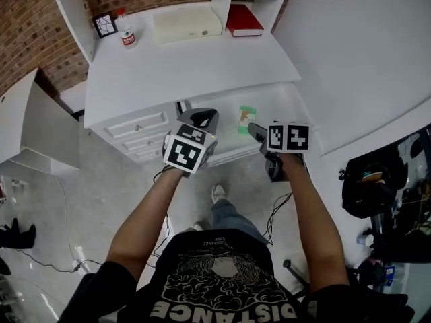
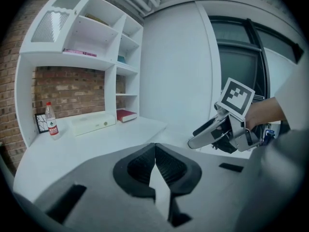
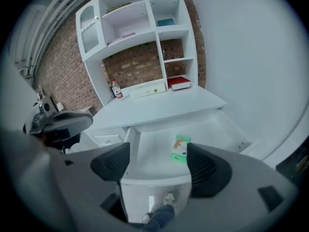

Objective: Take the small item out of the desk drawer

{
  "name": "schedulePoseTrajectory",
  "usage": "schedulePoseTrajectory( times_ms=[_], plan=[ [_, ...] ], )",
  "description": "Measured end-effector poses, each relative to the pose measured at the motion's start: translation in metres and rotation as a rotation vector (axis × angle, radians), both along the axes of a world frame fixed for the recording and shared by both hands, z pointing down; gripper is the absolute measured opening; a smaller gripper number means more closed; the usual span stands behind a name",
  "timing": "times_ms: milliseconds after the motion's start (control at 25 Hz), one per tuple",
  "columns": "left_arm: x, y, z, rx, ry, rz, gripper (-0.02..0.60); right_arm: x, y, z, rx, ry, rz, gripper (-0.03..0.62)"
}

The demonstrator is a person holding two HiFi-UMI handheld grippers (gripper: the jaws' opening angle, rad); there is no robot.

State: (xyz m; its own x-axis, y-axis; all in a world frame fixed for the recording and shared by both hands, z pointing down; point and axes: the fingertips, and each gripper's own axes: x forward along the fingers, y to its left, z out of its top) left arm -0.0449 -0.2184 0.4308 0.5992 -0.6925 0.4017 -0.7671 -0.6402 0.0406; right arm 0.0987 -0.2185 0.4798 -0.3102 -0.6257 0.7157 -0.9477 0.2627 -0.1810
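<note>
The desk drawer [image 1: 286, 120] stands pulled out under the white desk top [image 1: 195, 62]. A small green and white packet [image 1: 246, 117] lies flat inside it, toward the back. My right gripper [image 1: 256, 132] hovers above the drawer's front, open and empty; in its own view the packet [image 3: 180, 149] shows in the drawer [image 3: 149, 153] just beyond the spread jaws [image 3: 157, 159]. My left gripper [image 1: 202, 118] hangs beside it over the drawer's left end. Its pads [image 2: 155, 149] meet at the tips with nothing held.
On the desk's back edge stand a small framed picture [image 1: 105, 24], a bottle [image 1: 126, 36], a white box [image 1: 187, 24] and a red book [image 1: 244, 20]. A stack of closed drawers [image 1: 138, 130] sits left of the open one. A white wall rises at right.
</note>
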Motion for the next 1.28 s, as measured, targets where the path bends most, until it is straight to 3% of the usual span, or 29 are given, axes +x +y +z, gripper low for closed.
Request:
schedulePoseTrajectory(
  times_ms=[600, 1280],
  plan=[
    [0.006, -0.074, 0.062, -0.074, 0.025, -0.069, 0.005, 0.003, -0.080, 0.094, -0.239, -0.039, 0.031, 0.382],
    [0.007, -0.100, 0.128, -0.170, -0.010, -0.125, 0.005, 0.018, -0.126, 0.179, -0.374, 0.053, 0.063, 0.429]
  ],
)
